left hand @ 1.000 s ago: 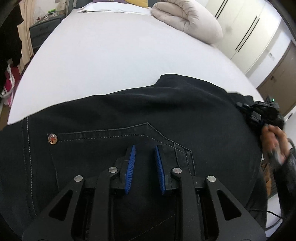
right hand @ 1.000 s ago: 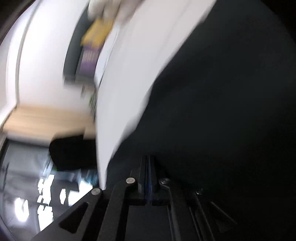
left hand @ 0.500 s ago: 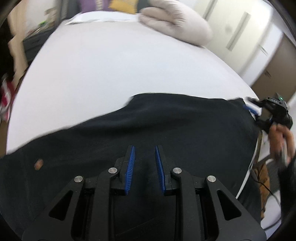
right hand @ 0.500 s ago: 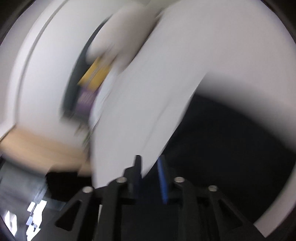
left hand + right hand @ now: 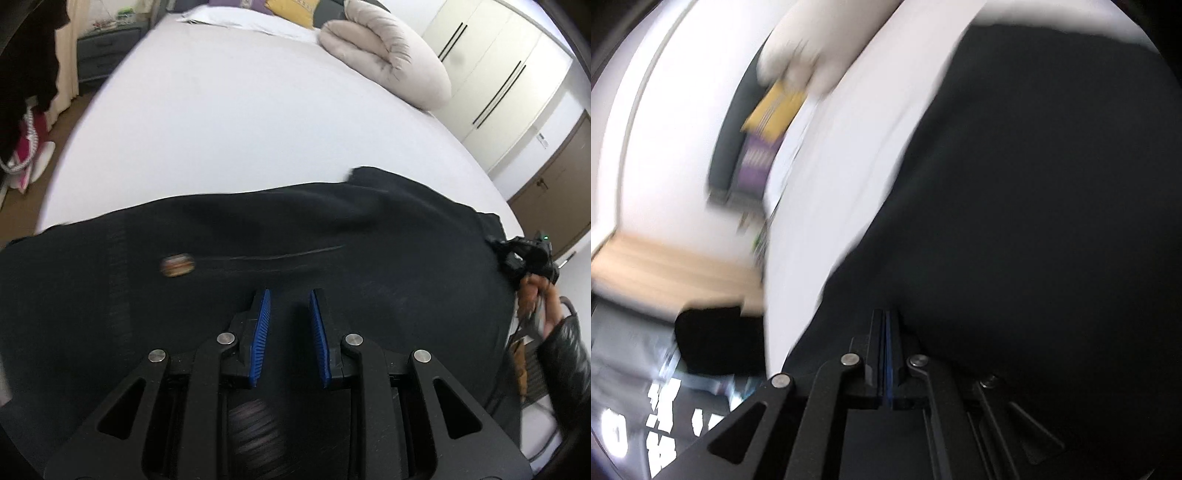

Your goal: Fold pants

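Left hand-held gripper [image 5: 287, 295] pads slightly apart; right hand-held gripper [image 5: 885, 317] pads pressed together.

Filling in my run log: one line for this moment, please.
pants spread on bed; left gripper open over them; right gripper shut at their edge

We see open white bed [image 5: 236, 122] beyond the black pants [image 5: 258, 236], free passage across its middle, a folded duvet [image 5: 388, 55] blocking the far right corner, pillows [image 5: 284, 7] lining the headboard end
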The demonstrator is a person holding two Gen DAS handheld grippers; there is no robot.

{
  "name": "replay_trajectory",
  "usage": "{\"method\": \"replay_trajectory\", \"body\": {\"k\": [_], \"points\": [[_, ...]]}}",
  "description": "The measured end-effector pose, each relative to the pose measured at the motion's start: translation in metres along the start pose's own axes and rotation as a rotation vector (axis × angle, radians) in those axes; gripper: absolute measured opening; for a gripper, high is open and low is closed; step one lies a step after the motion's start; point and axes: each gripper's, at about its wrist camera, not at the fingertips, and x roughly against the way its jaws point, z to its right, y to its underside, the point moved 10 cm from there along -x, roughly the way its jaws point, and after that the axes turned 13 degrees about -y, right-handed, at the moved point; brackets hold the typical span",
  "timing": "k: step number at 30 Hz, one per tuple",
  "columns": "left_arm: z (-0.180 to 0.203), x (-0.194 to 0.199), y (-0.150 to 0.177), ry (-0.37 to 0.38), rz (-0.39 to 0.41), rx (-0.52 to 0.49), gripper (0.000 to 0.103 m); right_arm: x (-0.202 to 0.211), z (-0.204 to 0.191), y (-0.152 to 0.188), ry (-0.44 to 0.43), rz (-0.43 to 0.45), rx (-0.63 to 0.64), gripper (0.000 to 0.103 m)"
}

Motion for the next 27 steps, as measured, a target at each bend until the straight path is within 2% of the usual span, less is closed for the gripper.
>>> {"method": "replay_trajectory", "body": {"k": [2,4,5,6,7,9,10,11,13,14,16,18,20,23,25,27], "points": [[-0.021,0.012,0.005,0.028,0.022,0.039,0.022,0.054,0.024,-0.037,0.072,0.100,-0.025,0.000],[-0.040,0.025,0.006,0.031,0.045,0.069,0.022,0.112,0.050,-0.075,0.183,0.201,-0.032,0.002],[-0.044,0.033,0.005,0.032,0.055,0.086,0.022,0.127,0.044,-0.078,0.207,0.234,-0.055,0.004],[-0.055,0.043,0.004,0.002,0.071,0.104,0.022,0.145,0.037,-0.077,0.214,0.257,-0.050,0.023],[-0.065,0.051,0.001,-0.052,0.087,0.113,0.022,0.163,0.028,-0.072,0.212,0.283,-0.034,0.051],[-0.069,0.062,-0.006,-0.067,0.116,0.133,0.022,0.184,0.005,-0.055,0.183,0.317,0.013,0.077],[-0.066,0.068,-0.010,-0.058,0.131,0.142,0.022,0.190,-0.009,-0.040,0.142,0.314,0.044,0.080],[-0.057,0.071,-0.014,-0.048,0.136,0.142,0.022,0.197,-0.008,-0.040,0.114,0.297,0.058,0.080],[-0.035,0.072,-0.021,-0.021,0.124,0.127,0.022,0.193,-0.008,-0.015,0.077,0.259,0.056,0.080],[-0.018,0.069,-0.024,0.004,0.116,0.118,0.022,0.180,-0.007,0.013,0.077,0.252,0.038,0.079],[0.017,0.062,-0.026,0.079,0.094,0.108,0.022,0.176,0.007,0.029,0.067,0.246,-0.011,0.073],[0.051,0.057,-0.023,0.136,0.055,0.078,0.022,0.151,0.003,0.015,0.047,0.244,-0.076,0.071],[0.082,0.051,-0.019,0.177,0.037,0.033,0.022,0.157,0.011,0.015,0.041,0.268,-0.107,0.071],[0.118,0.034,-0.015,0.196,0.007,-0.025,0.022,0.167,0.022,0.009,0.022,0.297,-0.153,0.071],[0.136,0.023,-0.010,0.220,-0.028,-0.042,0.022,0.168,0.033,0.004,0.010,0.287,-0.176,0.071],[0.152,0.000,-0.004,0.204,-0.073,-0.056,0.022,0.173,0.042,0.003,-0.002,0.272,-0.181,0.071]]}}
